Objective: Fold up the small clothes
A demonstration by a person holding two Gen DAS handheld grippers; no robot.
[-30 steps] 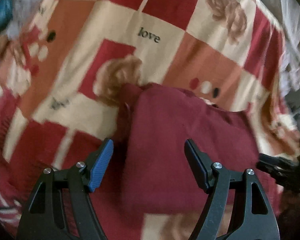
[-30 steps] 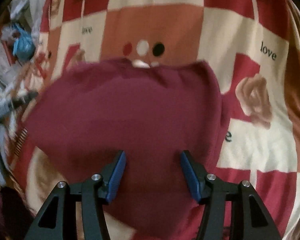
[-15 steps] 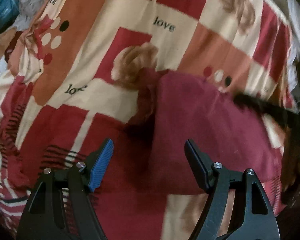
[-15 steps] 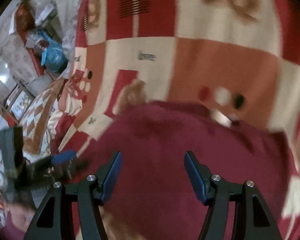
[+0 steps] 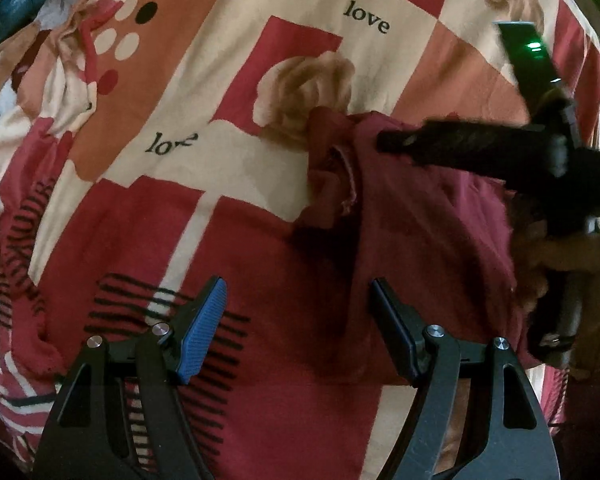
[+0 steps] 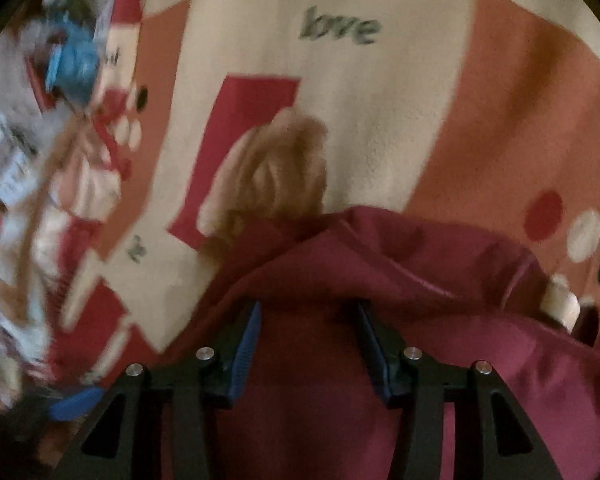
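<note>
maroon garment point(image 6: 440, 280) between closing right tool point(image 6: 308, 320)

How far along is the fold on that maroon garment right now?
Done: the maroon garment lies on the patterned bedspread, partly doubled over. In hand: the right gripper is closing over a raised fold. The left gripper hangs open at its near edge. Left: flattening the bunched corner and finishing.
</note>
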